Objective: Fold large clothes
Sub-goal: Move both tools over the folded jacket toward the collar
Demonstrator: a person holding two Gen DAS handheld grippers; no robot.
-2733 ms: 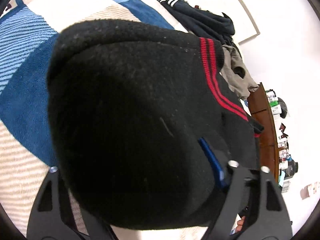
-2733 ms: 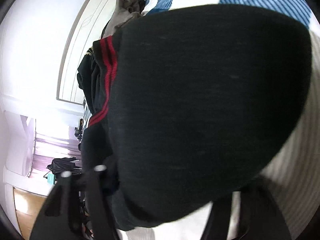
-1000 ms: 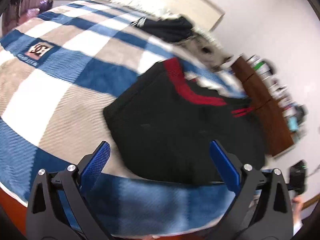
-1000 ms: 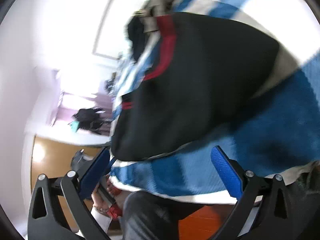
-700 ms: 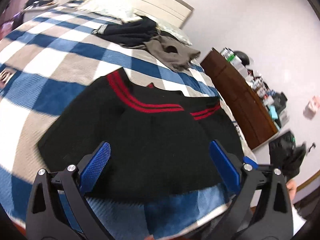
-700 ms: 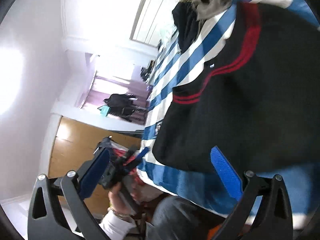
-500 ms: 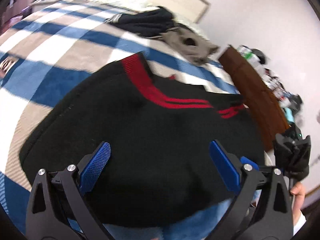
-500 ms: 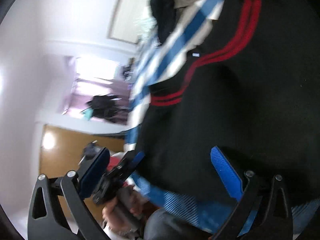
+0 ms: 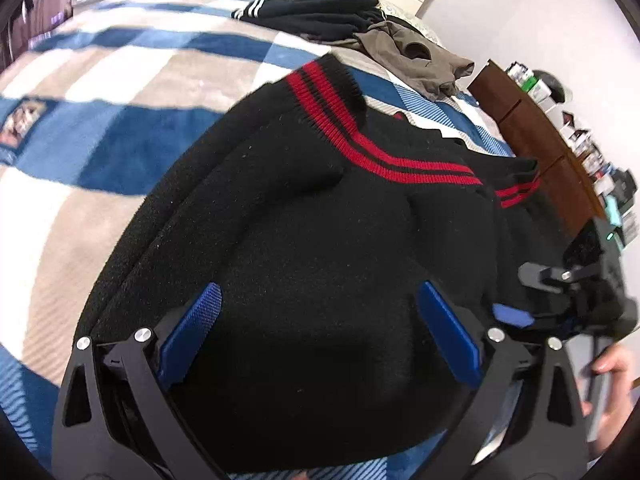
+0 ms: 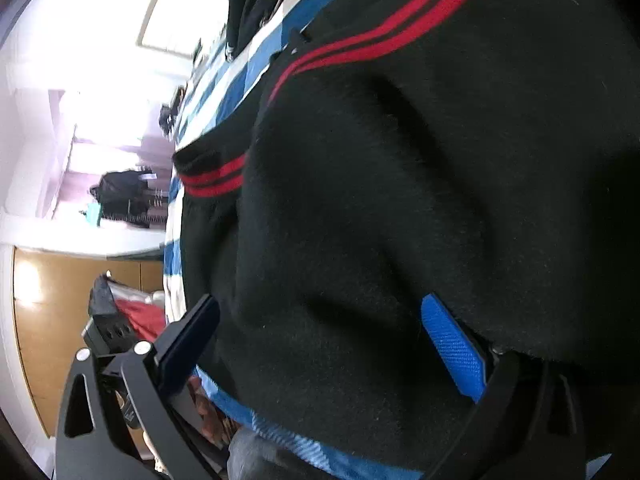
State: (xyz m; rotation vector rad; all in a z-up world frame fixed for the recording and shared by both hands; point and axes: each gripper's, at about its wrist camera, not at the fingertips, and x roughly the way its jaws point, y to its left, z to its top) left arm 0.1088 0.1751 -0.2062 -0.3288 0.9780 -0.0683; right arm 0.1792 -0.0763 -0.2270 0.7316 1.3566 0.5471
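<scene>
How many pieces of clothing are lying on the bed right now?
3 that I can tell apart: the black sweater with red stripes up front, a dark garment near the headboard, and a tan garment beside it. That far heap may hide more.

Bed point(image 9: 120, 140) under a blue, white and beige checked blanket point(image 9: 100, 80), with a black sweater point(image 9: 320, 240) with red stripes spread near its edge, and dark clothes point(image 9: 320, 12) and a taupe garment point(image 9: 412, 56) heaped by the headboard.
</scene>
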